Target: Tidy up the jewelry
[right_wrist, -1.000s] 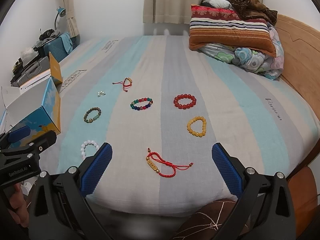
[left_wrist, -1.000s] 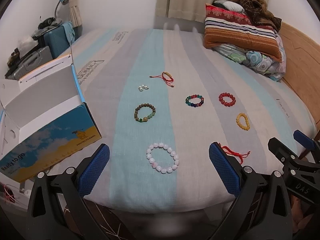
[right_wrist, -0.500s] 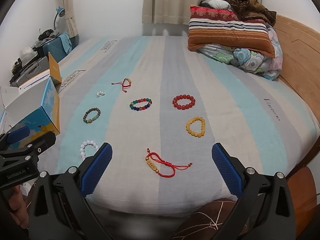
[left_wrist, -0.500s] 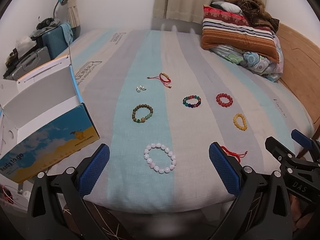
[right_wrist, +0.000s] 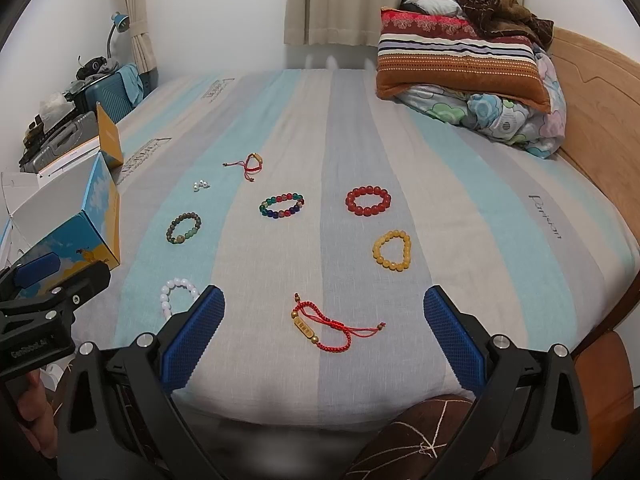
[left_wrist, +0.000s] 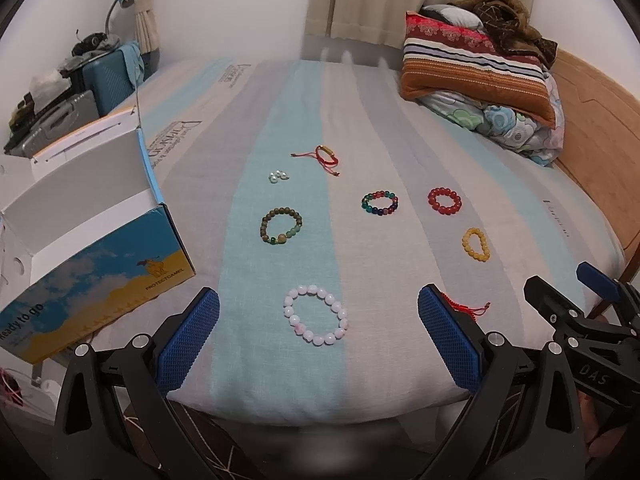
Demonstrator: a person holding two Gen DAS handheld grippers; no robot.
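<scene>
Several bracelets lie on the striped bed. A white bead bracelet [left_wrist: 315, 314] lies just ahead of my open, empty left gripper [left_wrist: 319, 338]. A red cord bracelet with a gold tag [right_wrist: 320, 326] lies just ahead of my open, empty right gripper [right_wrist: 324, 338]. Farther off are a green-brown bracelet [left_wrist: 281, 226], a multicolour bracelet [right_wrist: 282, 206], a red bead bracelet [right_wrist: 368, 200], a yellow bracelet [right_wrist: 393, 250], a second red cord bracelet [left_wrist: 326, 155] and small pearls [left_wrist: 278, 176]. An open blue-and-yellow box [left_wrist: 86, 216] stands at the left.
A striped pillow [right_wrist: 460, 62] and folded bedding sit at the far right against the wooden bed frame [right_wrist: 600, 120]. Suitcases [left_wrist: 104, 76] and clutter stand beyond the bed's left side. The bed's near edge [right_wrist: 320, 420] is just below the grippers.
Both grippers have drawn back slightly and tilted; the bracelets sit a little lower and nearer in view. Nothing on the bed has moved.
</scene>
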